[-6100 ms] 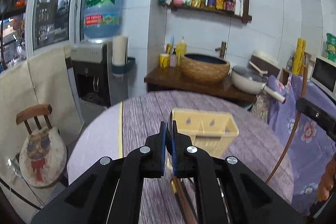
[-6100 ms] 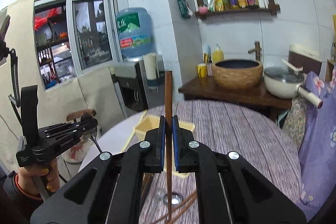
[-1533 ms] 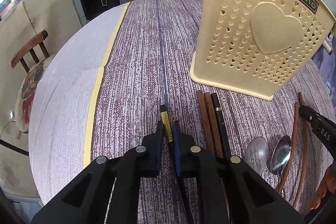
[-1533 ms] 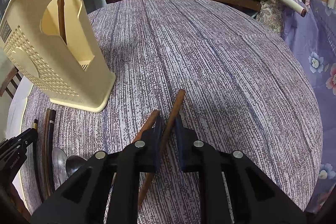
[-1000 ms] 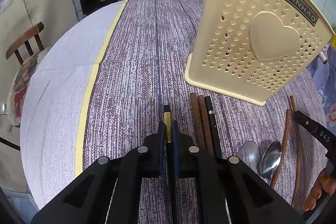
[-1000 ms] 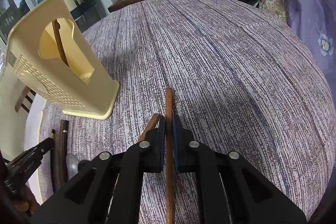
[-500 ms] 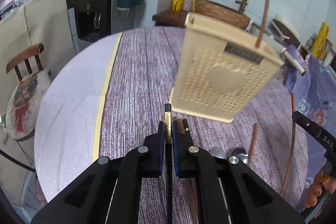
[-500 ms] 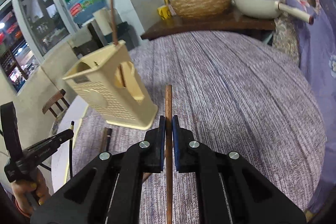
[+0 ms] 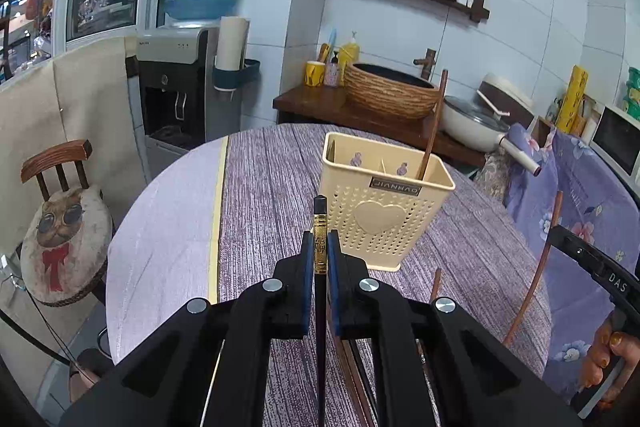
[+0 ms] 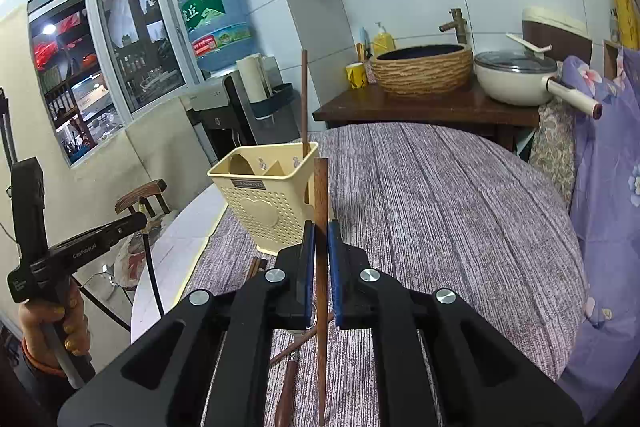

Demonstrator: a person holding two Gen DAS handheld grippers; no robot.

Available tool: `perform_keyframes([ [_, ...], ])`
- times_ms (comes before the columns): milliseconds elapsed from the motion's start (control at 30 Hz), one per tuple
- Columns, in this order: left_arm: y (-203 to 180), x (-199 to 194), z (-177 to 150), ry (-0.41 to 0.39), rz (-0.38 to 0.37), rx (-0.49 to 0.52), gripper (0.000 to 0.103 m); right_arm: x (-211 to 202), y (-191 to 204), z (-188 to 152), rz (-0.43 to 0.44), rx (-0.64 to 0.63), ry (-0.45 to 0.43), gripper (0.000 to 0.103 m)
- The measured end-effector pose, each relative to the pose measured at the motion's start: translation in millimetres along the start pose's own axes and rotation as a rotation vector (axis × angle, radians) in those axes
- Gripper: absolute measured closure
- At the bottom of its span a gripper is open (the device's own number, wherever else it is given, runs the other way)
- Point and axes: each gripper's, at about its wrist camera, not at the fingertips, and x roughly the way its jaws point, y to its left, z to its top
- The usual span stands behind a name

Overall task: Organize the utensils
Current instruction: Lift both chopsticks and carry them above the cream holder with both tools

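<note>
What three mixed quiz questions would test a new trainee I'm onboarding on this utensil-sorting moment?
1. True or false: the left gripper is shut on a black chopstick with a gold band.
2. What does the right gripper hold?
A. a spoon
B. a brown wooden chopstick
C. nothing
3. Fill in: one brown chopstick already stands in the cream ____ on the round table.

Key:
1. True.
2. B.
3. Utensil holder.
</note>
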Motion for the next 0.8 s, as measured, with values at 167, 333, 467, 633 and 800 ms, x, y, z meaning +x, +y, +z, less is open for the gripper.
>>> perform_keyframes([
  [167,2.1,-10.8,0.8,-0.024,-0.005,0.0,0.095,-8.9,7.7,2.4,0.004,-0.03,-0.014,0.095],
  [333,3.7,-18.8,3.2,-0.035,-0.016,-0.005,0.095,-13.9,12.2,5.2,0.01,-0.048,-0.017,0.095],
  [467,7.1,-24.0,5.3,-0.048,-0.023,-0.016,0.095,-16.8,14.5,8.2,0.022,-0.051,-0.02,0.095],
  [633,6.1,-27.0,10.3,-0.058,-0.041,-0.023,0.095,-19.4,20.1,18.6,0.041,-0.059,-0.037,0.095],
  [800,6.7,-30.6,25.9,-0.078,-0.054,-0.024,0.095,-17.6,28.5,39.6,0.068,-0.067,-0.053,0.095],
])
